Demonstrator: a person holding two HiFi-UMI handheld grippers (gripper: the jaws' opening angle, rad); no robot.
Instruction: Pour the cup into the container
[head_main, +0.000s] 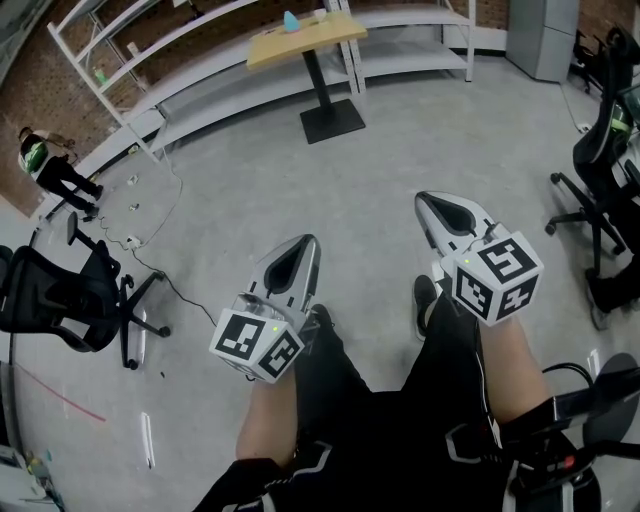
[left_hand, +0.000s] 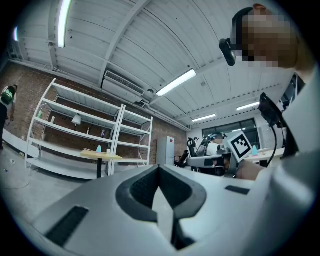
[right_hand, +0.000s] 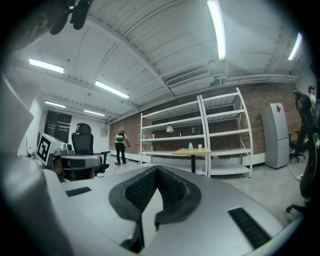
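Both grippers rest on the seated person's knees and point out over the floor. My left gripper (head_main: 303, 247) is shut, its jaw tips meeting with nothing between them (left_hand: 159, 172). The right gripper (head_main: 433, 205) is shut and empty as well (right_hand: 157, 172). Far off stands a small wooden table (head_main: 305, 38) on a black pedestal. On it are a light blue container (right_hand: 190, 145) and a small white cup (right_hand: 199, 146); both also show in the left gripper view, the container (left_hand: 99, 148) left of the cup (left_hand: 108, 150). Neither gripper is near them.
White metal shelves (head_main: 150, 60) line the brick wall behind the table. Black office chairs stand at the left (head_main: 70, 290) and right (head_main: 600, 170). Cables (head_main: 150, 230) lie on the concrete floor. A person in a green top (head_main: 50, 165) stands far left. A grey cabinet (head_main: 545, 35) is at the back right.
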